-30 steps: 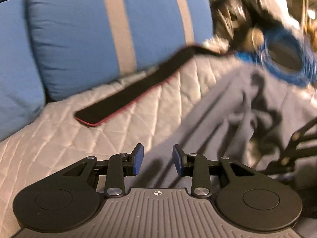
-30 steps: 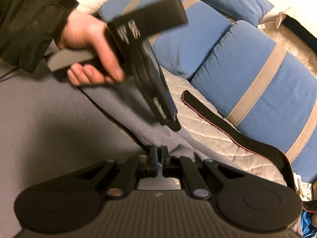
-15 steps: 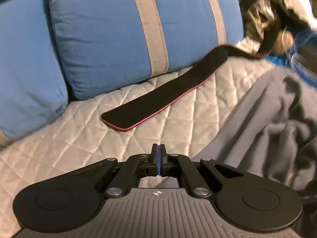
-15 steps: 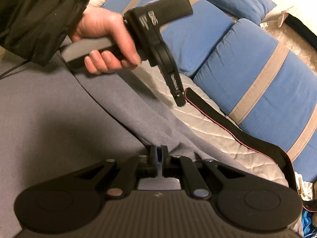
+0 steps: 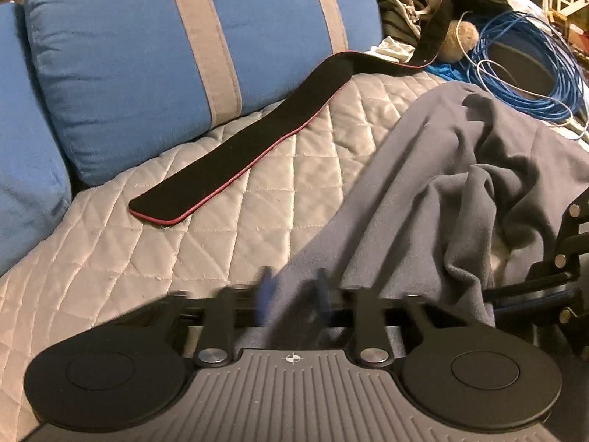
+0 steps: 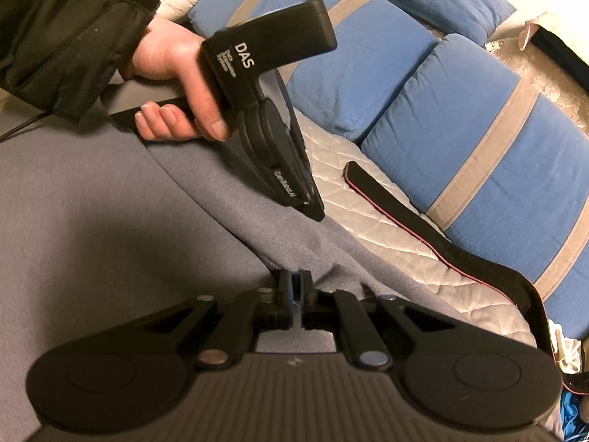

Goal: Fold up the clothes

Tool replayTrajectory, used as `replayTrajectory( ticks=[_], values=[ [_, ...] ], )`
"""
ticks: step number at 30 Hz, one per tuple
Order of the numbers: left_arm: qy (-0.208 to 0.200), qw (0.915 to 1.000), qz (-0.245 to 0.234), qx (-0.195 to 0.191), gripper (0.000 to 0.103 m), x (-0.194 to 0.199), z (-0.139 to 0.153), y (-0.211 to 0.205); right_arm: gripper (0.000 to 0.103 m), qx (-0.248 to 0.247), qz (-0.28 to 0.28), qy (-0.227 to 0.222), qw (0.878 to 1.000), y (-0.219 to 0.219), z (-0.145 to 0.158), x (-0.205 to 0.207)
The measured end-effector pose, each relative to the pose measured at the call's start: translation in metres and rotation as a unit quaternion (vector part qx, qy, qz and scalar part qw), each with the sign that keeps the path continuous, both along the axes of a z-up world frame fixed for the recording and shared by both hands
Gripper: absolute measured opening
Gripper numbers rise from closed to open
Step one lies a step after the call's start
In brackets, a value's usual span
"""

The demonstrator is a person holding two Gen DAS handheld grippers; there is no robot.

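Note:
A grey fleece garment [image 5: 460,191] lies rumpled on a quilted bed cover [image 5: 154,258]; it also fills the left of the right wrist view [image 6: 110,221]. My left gripper [image 5: 292,294] is open, its blue-padded fingers blurred, with the garment's edge lying between them. In the right wrist view the left gripper [image 6: 309,206] points down at the garment's edge, held by a hand. My right gripper [image 6: 294,294] is shut on a fold of the garment at its edge.
Blue pillows with grey stripes [image 5: 184,55] line the back. A black strap with red trim [image 5: 239,158] lies on the quilt beside them. A coil of blue cable [image 5: 522,73] and dark clutter [image 5: 423,0] sit at the far right.
My left gripper was shut half a second ago and has opened, dropping back onto the garment's edge. My right gripper has stayed shut on the fabric.

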State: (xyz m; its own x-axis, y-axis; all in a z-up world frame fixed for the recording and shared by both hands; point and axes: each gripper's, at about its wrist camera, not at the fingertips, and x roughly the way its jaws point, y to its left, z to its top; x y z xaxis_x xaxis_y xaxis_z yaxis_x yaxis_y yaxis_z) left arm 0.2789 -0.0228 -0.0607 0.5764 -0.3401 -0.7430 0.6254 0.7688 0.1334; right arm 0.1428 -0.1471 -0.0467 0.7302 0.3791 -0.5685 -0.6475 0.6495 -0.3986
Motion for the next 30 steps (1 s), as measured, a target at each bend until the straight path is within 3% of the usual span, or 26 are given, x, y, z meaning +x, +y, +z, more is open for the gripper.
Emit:
replayTrajectory(
  ticks=[4, 12, 20, 30],
  values=[
    [-0.007, 0.9999, 0.015, -0.002, 0.002, 0.002, 0.002, 0.002, 0.004, 0.000, 0.000, 0.001, 1.000, 0.000, 0.000, -0.001],
    [-0.018, 0.9925, 0.103, -0.064, 0.002, 0.020, 0.016, 0.025, 0.004, -0.006, 0.008, 0.006, 1.000, 0.001, -0.002, -0.005],
    [-0.060, 0.9888, 0.134, -0.025, 0.002, 0.027, 0.008, 0.010, 0.004, -0.016, 0.019, 0.016, 1.000, 0.000, -0.006, -0.009],
    [-0.121, 0.9784, 0.164, 0.035, 0.002, 0.034, -0.002, -0.007, 0.004, -0.011, 0.025, 0.020, 0.999, -0.002, -0.003, -0.010]
  ],
)
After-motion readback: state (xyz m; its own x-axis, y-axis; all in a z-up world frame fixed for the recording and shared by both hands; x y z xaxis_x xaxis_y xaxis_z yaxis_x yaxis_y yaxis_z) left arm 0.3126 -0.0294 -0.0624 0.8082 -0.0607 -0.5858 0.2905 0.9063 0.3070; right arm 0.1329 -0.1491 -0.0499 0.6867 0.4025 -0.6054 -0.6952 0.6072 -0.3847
